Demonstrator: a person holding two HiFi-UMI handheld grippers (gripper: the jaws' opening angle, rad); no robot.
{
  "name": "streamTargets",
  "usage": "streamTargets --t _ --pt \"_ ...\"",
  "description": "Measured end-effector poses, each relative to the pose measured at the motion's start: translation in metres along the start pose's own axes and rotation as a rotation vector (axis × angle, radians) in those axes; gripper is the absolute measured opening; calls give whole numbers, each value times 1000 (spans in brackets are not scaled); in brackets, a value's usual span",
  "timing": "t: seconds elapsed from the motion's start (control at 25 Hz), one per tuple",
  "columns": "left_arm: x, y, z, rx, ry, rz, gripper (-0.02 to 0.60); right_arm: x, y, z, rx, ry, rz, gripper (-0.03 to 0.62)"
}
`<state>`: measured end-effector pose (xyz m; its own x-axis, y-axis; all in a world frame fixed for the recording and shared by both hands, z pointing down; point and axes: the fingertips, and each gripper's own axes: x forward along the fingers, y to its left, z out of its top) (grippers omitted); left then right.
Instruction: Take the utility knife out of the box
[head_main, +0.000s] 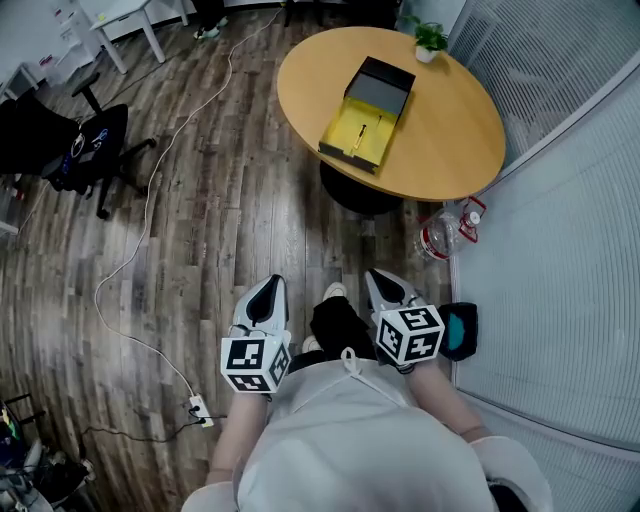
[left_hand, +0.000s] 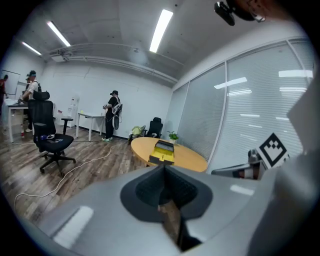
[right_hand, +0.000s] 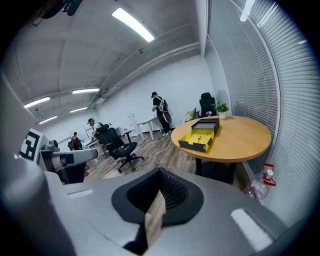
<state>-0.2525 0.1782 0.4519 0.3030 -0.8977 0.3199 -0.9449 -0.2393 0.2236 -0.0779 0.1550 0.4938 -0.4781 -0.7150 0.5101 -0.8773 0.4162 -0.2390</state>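
An open black box (head_main: 365, 115) with a yellow lining lies on the round wooden table (head_main: 450, 130) at the far side of the room. A thin dark utility knife (head_main: 362, 129) rests in the yellow part. Both grippers are held close to the person's body, well short of the table. My left gripper (head_main: 272, 282) is shut and empty, and so is my right gripper (head_main: 375, 275). In the left gripper view the box (left_hand: 163, 150) stands far beyond the shut jaw tips (left_hand: 163, 167). The right gripper view shows the box (right_hand: 202, 135) ahead of its closed tips (right_hand: 160, 172).
A small potted plant (head_main: 429, 40) stands on the table's far edge. A clear bag with a red lantern (head_main: 445, 230) lies on the floor beside the table foot, next to the glass wall (head_main: 570, 250). A black office chair (head_main: 90, 150) and a white cable (head_main: 150, 200) are at the left.
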Motion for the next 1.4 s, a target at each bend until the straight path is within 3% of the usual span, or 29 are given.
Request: streamTargets --t 0.4,0.72,1.12,1.4 --pt "121 25 39 25 36 -26 6 95 -57 56 43 2 -9 0" --pt "257 17 87 80 74 -99 6 161 -147 125 111 -29 -68 0" --pt "373 -5 114 122 103 -174 6 216 -213 164 164 -24 -87 0" --pt "428 -20 118 138 142 -258 6 229 -251 172 223 -23 -165 0"
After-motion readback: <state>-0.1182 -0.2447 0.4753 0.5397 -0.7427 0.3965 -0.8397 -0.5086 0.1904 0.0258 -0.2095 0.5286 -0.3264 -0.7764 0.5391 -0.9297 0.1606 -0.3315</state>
